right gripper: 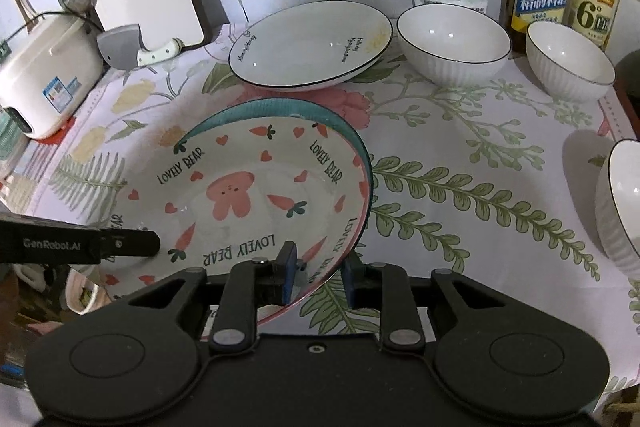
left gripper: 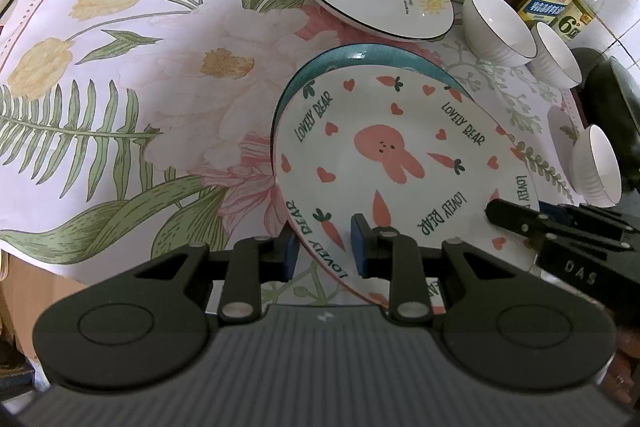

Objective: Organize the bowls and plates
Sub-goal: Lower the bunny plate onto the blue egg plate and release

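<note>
**Both Jaws on the Rabbit Plate's Near Rim**

Low in both views, at the near edge of the floral tablecloth (right gripper: 460, 187), I had the rabbit plate (left gripper: 384, 151) by its rim from two sides. My left gripper (left gripper: 324, 247) stood narrow, its blue pads (left gripper: 359, 245) straddling the rim where "LOVELY" is printed. I judged this a firm pinch. My right gripper (right gripper: 320, 275) also bracketed the rim, but a sliver of gap seemed to show at its outer pad, so I could not tell whether it was gripping.

The plate lay tilted on the teal-rimmed plate (right gripper: 280, 107) beneath it, at mid-frame, its far edge resting there. I took this as stacking like with like, two grips keeping a wide, slippery dish level.

Toward the upper part of the frames sat the black-rimmed white plate (right gripper: 312, 43), apart from the pair, with three ribbed white bowls (right gripper: 452, 47) to its right. Those, I judged, remained to be nested.
</note>
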The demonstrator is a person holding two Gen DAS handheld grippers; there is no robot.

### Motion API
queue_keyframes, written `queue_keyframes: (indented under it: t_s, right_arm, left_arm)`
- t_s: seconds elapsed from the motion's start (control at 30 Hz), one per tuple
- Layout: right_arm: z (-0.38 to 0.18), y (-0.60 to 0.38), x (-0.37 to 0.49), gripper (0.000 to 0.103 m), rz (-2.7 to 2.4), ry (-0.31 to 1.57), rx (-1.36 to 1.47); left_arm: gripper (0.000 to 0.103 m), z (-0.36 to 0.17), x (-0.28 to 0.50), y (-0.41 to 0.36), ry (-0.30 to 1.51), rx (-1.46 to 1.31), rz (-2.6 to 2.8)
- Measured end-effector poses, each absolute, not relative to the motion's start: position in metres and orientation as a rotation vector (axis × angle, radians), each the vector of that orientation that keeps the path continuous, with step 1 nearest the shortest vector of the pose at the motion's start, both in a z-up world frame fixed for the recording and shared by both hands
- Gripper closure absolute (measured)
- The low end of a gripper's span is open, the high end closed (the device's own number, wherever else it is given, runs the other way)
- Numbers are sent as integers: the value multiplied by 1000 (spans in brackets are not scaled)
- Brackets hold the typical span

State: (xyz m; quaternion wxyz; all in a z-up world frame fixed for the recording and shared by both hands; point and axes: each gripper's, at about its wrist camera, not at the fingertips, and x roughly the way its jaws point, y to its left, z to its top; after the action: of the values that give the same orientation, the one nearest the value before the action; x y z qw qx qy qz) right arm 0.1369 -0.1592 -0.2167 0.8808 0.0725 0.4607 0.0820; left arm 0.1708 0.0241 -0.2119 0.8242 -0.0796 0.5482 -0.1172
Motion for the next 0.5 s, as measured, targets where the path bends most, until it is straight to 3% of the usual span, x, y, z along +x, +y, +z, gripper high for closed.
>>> queue_keyframes:
  t_s: [0.5]
  right_arm:
    - [-227, -147, 141, 65, 111, 942, 71]
  left_arm:
    - [78, -222, 173, 21, 1197, -218, -189]
